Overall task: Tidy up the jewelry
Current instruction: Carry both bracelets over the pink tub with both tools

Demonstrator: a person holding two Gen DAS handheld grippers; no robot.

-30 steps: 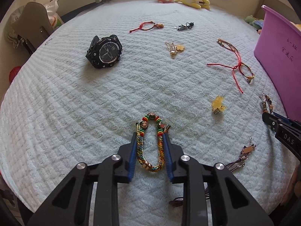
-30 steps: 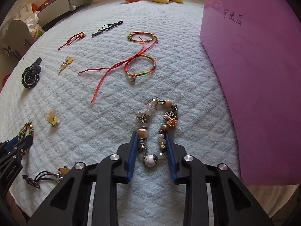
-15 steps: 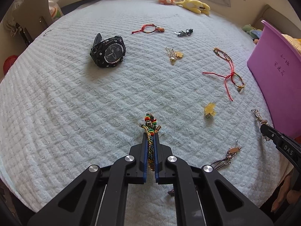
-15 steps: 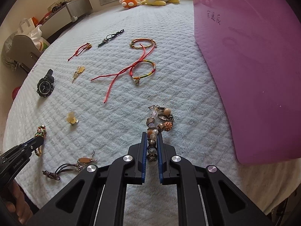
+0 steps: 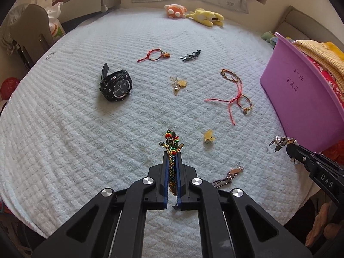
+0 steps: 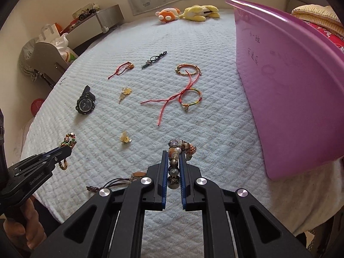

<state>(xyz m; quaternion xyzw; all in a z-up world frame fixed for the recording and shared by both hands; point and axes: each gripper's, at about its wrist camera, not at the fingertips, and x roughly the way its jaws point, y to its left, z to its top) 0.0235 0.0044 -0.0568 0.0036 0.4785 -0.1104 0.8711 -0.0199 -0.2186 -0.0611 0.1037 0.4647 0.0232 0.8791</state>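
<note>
My left gripper (image 5: 171, 153) is shut on a braided bracelet (image 5: 171, 144) with red, yellow and green beads and holds it above the white quilted bed (image 5: 75, 139). My right gripper (image 6: 173, 153) is shut on a beaded bracelet (image 6: 179, 147) of pearl, amber and metal beads, also lifted off the bed. Each gripper shows in the other's view: the right gripper (image 5: 289, 146) at the right edge, the left gripper (image 6: 69, 148) at the lower left. A purple plastic bin (image 6: 290, 81) stands to the right.
On the bed lie a black watch (image 5: 116, 85), a red cord bracelet (image 5: 154, 56), a dark cord charm (image 5: 190, 56), a gold charm (image 5: 178, 84), two thin bracelets tied by red string (image 5: 236, 94), a yellow flower piece (image 5: 209, 137) and a brown cord keyring (image 5: 228, 177). Plush toys (image 5: 193, 15) sit at the far edge.
Both grippers closed on their bracelets, the left on the braided one and the right on the beaded one, and both then rose from the bed with them.
</note>
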